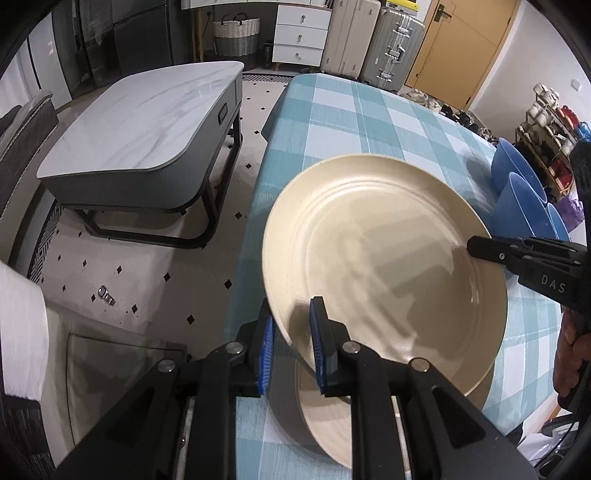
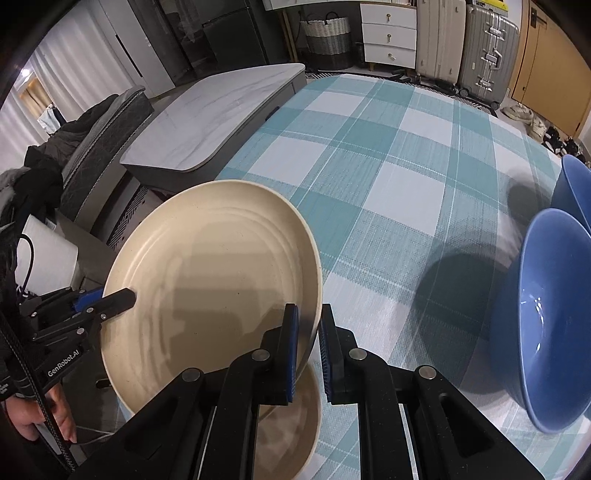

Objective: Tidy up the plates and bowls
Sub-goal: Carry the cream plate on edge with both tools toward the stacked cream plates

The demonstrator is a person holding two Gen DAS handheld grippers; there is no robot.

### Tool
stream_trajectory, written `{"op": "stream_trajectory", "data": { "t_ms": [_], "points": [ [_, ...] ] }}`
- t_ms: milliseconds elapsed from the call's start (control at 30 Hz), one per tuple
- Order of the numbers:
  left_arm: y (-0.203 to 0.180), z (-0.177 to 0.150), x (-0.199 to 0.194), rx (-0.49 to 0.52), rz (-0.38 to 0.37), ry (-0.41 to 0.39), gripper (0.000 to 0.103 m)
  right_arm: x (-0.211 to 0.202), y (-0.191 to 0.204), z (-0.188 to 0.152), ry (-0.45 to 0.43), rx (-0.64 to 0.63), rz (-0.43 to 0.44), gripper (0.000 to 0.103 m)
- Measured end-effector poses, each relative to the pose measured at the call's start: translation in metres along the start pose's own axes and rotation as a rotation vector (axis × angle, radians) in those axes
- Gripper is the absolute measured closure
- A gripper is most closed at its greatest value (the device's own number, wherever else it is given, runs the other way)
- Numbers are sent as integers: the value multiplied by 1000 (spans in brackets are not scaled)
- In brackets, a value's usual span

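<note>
A teal-and-white checked tablecloth [image 2: 388, 177] fills the upper middle of the right wrist view, bare and wide open up to its far edge, where suitcases [image 2: 465, 44] and a white drawer unit [image 2: 388, 33] line the wall. Lower left, the cream plate [image 2: 210, 280] hangs tilted above the cloth, and both tools have it: the right gripper [image 2: 308, 350] pinches its rim at the bottom centre, the left gripper [image 2: 122, 297] bites the opposite rim at the far left. Under it, at the bottom, a second cream plate [image 2: 291, 424] lies flat. On the right edge, blue bowls [image 2: 554, 317] crowd the table, near the plate's right side. In the left wrist view, the table edge [image 1: 255, 206] drops away left of the plate, with a marble coffee table [image 1: 147, 122] beyond it in the upper left.
</note>
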State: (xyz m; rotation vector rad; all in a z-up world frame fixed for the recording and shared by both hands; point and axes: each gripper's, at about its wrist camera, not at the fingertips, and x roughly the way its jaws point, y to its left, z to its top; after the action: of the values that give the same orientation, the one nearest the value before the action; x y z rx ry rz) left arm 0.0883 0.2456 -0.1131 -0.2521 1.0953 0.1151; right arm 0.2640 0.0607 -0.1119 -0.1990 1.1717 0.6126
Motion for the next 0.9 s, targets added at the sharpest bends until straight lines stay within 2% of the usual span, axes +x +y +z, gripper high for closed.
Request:
{"op": "stream_trajectory", "data": {
  "t_ms": [367,900],
  "points": [
    [-4,-25,0,-4,3,4,86,-9,2,-27,-36,-4,11,92],
    [-21,-45,3,56,77,10,84,-13,7,-70,-88,-30,-23,92]
  ]
}}
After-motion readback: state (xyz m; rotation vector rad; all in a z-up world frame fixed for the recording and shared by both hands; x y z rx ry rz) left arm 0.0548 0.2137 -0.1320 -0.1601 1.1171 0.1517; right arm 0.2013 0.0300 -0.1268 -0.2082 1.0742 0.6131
